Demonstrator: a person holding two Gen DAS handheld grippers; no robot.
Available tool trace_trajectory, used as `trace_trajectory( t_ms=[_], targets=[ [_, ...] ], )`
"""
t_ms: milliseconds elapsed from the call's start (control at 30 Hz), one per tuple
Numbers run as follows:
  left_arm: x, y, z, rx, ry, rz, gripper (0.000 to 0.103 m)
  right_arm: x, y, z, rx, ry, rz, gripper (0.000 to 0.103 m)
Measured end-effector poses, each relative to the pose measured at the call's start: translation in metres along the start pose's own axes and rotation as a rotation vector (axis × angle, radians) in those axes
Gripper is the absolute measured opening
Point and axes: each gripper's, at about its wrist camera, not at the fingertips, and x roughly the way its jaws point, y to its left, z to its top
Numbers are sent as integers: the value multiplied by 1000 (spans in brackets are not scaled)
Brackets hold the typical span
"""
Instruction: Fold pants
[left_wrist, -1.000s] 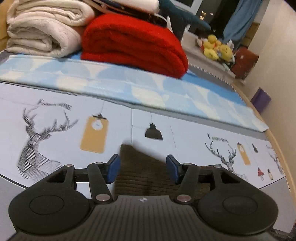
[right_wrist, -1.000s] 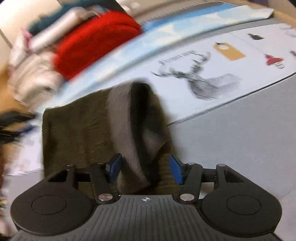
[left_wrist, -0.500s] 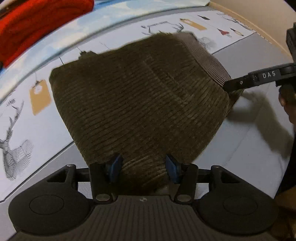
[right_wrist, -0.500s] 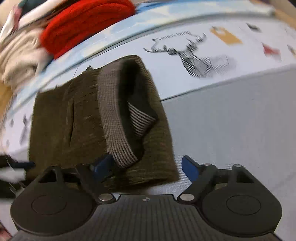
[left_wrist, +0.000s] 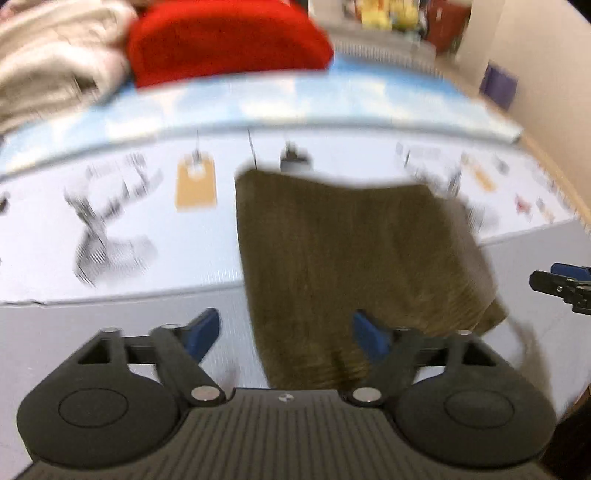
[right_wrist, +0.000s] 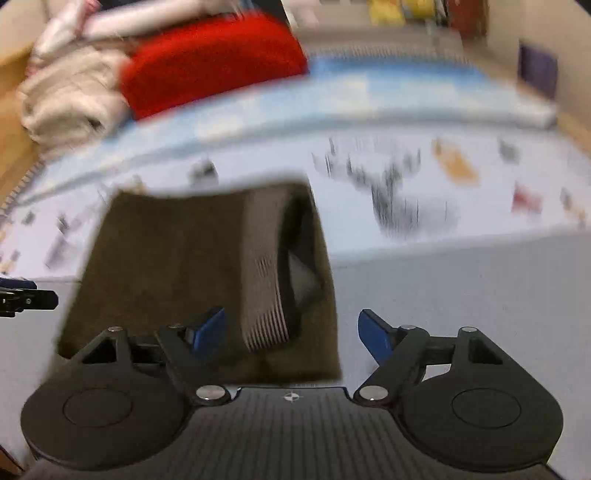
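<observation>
The dark olive corduroy pants (left_wrist: 354, 258) lie folded into a compact block on the deer-print sheet. In the right wrist view the pants (right_wrist: 177, 266) show their grey ribbed waistband (right_wrist: 264, 273) on the right side. My left gripper (left_wrist: 286, 334) is open over the near left edge of the pants and holds nothing. My right gripper (right_wrist: 293, 332) is open over the near right corner by the waistband and holds nothing. The right gripper's tip also shows in the left wrist view (left_wrist: 557, 282). Both views are motion-blurred.
A red folded blanket (left_wrist: 229, 40) and cream blankets (left_wrist: 55, 62) are stacked at the back, behind a blue cloud-print strip (left_wrist: 295, 107). Grey bare mattress (right_wrist: 461, 288) lies in front of the sheet. A wall and purple box (left_wrist: 498, 86) stand at the right.
Both grippers have opened and let go of the pants, which now lie folded on the sheet. Both grippers have drawn back toward the near edge.
</observation>
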Motion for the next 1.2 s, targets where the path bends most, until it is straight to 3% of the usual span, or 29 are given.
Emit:
trace_trajectory(
  t_ms=[133, 233, 400, 433, 467, 500, 533, 600, 667, 800, 1200],
  targets=[
    [-60, -12, -12, -55, -120, 27, 94, -56, 0, 8, -50, -166, -3, 91],
    [-96, -26, -32, -81, -211, 38, 94, -87, -3, -8, -29, -263, -4, 93],
    [-109, -61, -83, -138, -299, 131, 94, -102, 10, -40, 35, -276, -34, 96],
    [-103, -66, -95, -133, -271, 135, 94, -100, 14, -45, 30, -253, -42, 97],
    [-90, -71, -99, -128, -147, 149, 94, -95, 18, -51, 22, -217, -55, 97],
    [-82, -74, -100, -160, -74, 138, 94, -91, 20, -57, 17, -186, -59, 97],
    [-81, -74, -101, -198, -71, 110, 94, -88, 23, -62, 9, -154, -57, 97],
    [-77, -78, -99, -171, -77, 127, 94, -84, 27, -66, -13, -113, -59, 97],
    [-68, -81, -99, -142, -74, 174, 95, -82, 29, -66, -16, -110, -52, 97],
    [-60, -75, -98, -186, -59, 144, 95, -73, 31, -69, -8, -96, -47, 97],
    [-37, -81, -89, -139, -88, 177, 95, -55, 33, -67, -35, -68, -32, 97]
  ],
)
